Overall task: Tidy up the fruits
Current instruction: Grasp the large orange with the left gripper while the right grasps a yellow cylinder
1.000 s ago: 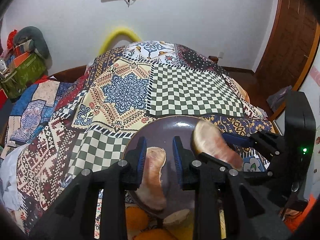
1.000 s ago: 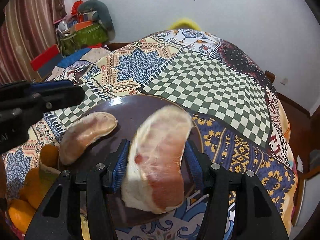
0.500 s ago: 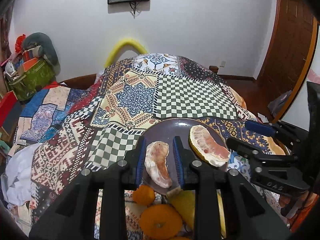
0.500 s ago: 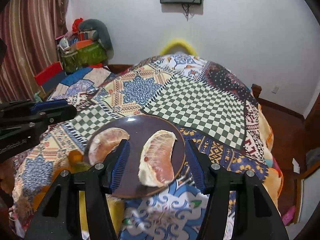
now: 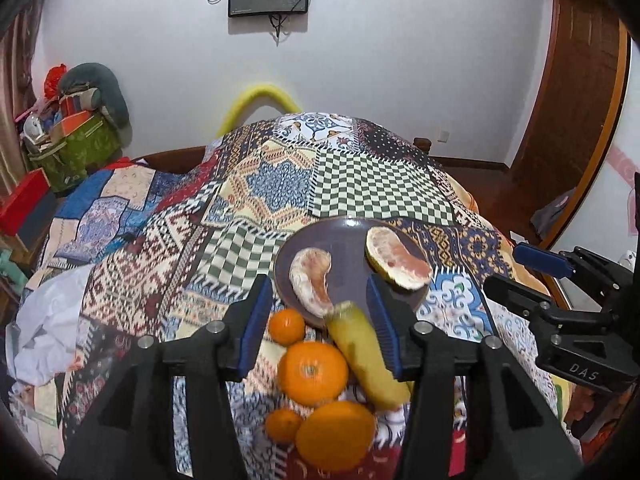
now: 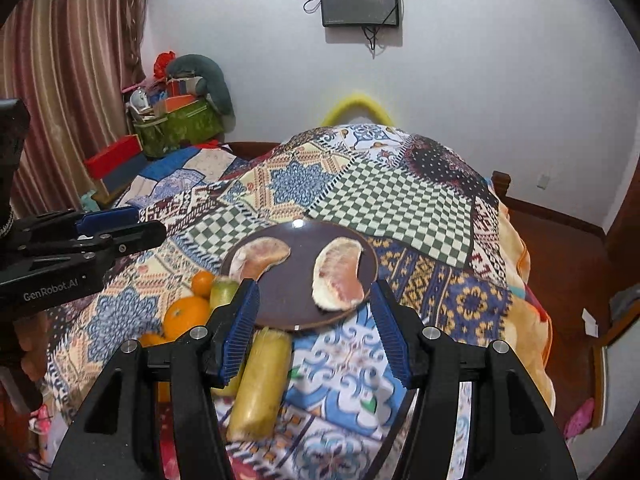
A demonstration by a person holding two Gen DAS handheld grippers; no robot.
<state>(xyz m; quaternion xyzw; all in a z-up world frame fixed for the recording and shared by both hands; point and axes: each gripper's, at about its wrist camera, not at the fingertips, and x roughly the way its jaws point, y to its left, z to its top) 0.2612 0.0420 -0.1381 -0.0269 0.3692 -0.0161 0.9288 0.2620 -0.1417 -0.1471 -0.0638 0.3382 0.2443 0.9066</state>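
Above the near end of the patchwork bedspread (image 5: 280, 184), both tongs hang pulled back from the fruit. The left gripper (image 5: 320, 320) has just been opening: 1 second ago its pads were clenched on the left pomelo segment (image 5: 310, 280); now the jaws stand released with nothing between the pads, and that segment lies on the dark plate (image 5: 348, 240). The right gripper (image 6: 316, 332) is also released; its jaws stand as wide as before, but the right pomelo segment (image 6: 340, 276), which sat between them 1 second ago, now rests on the plate well beyond the pads. Both cameras now see more of the room than they did then, so the plate looks smaller and farther.

The plate holds only the 2 segments, 1 at its left side and 1 at its right, apart from each other with bare plate between. The right segment reaches the plate's near-right rim.

Just near of the plate, on the bedspread, lie 4 oranges (image 5: 312, 372) in a cluster, and a banana (image 5: 366, 356) whose far end touches the plate's near rim. Far of the plate the bedspread is open up to the wall (image 5: 400, 60); at the right it falls away toward a wooden door (image 5: 568, 120).
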